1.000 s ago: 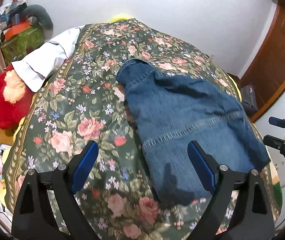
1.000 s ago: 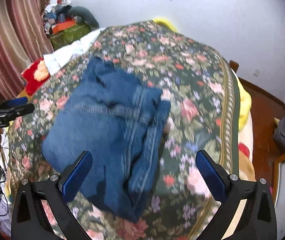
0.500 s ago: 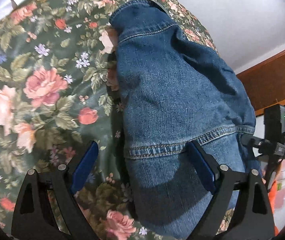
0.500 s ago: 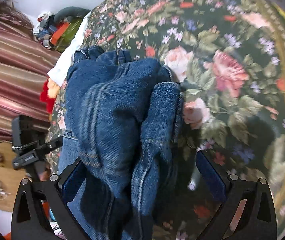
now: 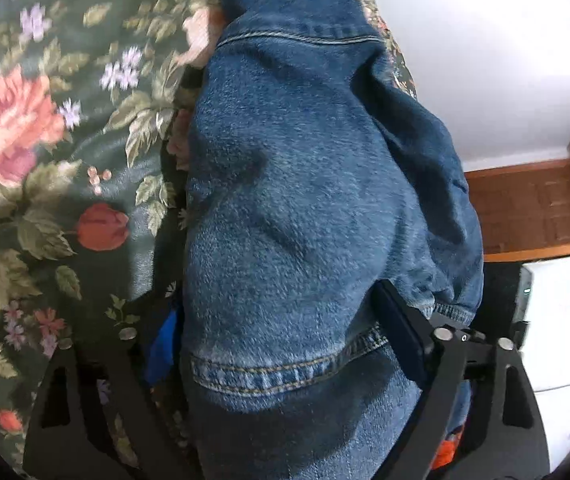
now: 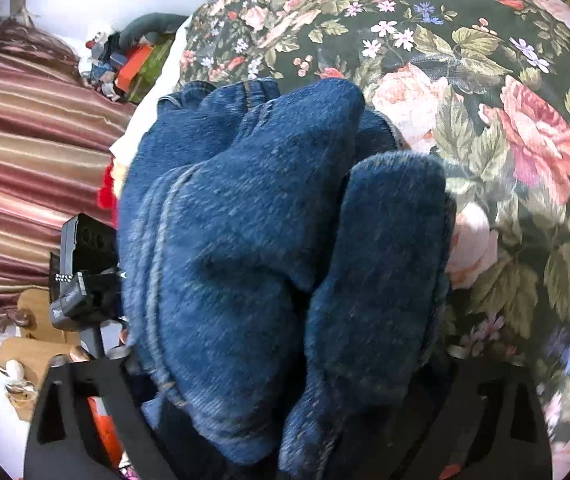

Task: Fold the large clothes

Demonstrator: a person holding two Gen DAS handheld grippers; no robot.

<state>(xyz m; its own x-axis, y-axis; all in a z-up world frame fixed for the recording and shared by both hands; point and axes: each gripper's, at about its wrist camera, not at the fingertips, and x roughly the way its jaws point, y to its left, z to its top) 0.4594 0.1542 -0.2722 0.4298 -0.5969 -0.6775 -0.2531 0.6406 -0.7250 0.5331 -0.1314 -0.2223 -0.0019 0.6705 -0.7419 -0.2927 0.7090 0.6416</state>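
- The denim jacket (image 5: 305, 184) lies partly folded on the bed, on its floral bedspread (image 5: 45, 140), and both grippers are down at its near end; the step in hand reads as taking hold of that end for the next fold.
- The left gripper (image 5: 281, 344) straddles the hem band; its fingers (image 5: 399, 330) have just been closing and stand fairly wide with thick denim between them. Whether the pads already press on the cloth cannot be told.
- The right gripper (image 6: 293, 380) sits over two bunched rolls of denim; its jaws have also just been closing, the tips are buried under the cloth, and a firm grip cannot be confirmed.
- The jacket's long axis runs away from the grippers across the bed: hem band nearest in the left wrist view, the collar end farthest, near the wall.
- The next move likely calls for both grips to close fully on all layers, then lift together and carry the near end toward the collar, keeping the edges level so the bulky fold does not slump.
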